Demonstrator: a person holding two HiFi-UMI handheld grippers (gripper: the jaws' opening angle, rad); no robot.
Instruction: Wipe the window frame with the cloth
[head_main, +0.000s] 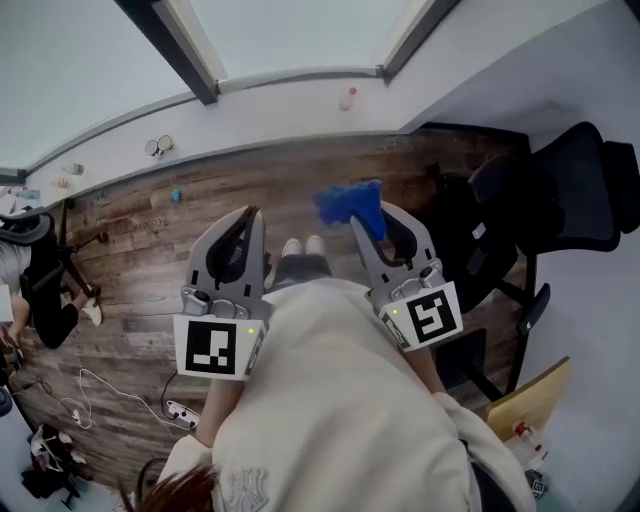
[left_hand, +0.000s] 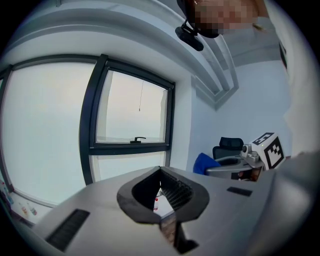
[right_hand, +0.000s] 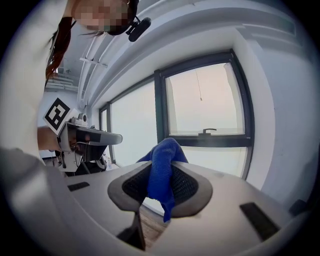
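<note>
Only gripper views show window handle (left_hand: 139, 140); right gripper (right_hand: 161, 200) pinches cloth (right_hand: 166, 154), left gripper (left_hand: 161, 194) closed.

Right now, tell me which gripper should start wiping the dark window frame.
Right. The right gripper is shut on the blue fabric cloth and faces the dark metal window frame; the left gripper holds nothing.

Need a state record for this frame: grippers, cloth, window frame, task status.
left gripper: jaws together, nothing held
right gripper: shut on blue cloth
blue cloth: bunched between the jaws, tail hanging below
window frame: dark, ahead of both grippers, cloth not touching it
handle: on the frame's crossbar
status: wiping not yet begun
</note>
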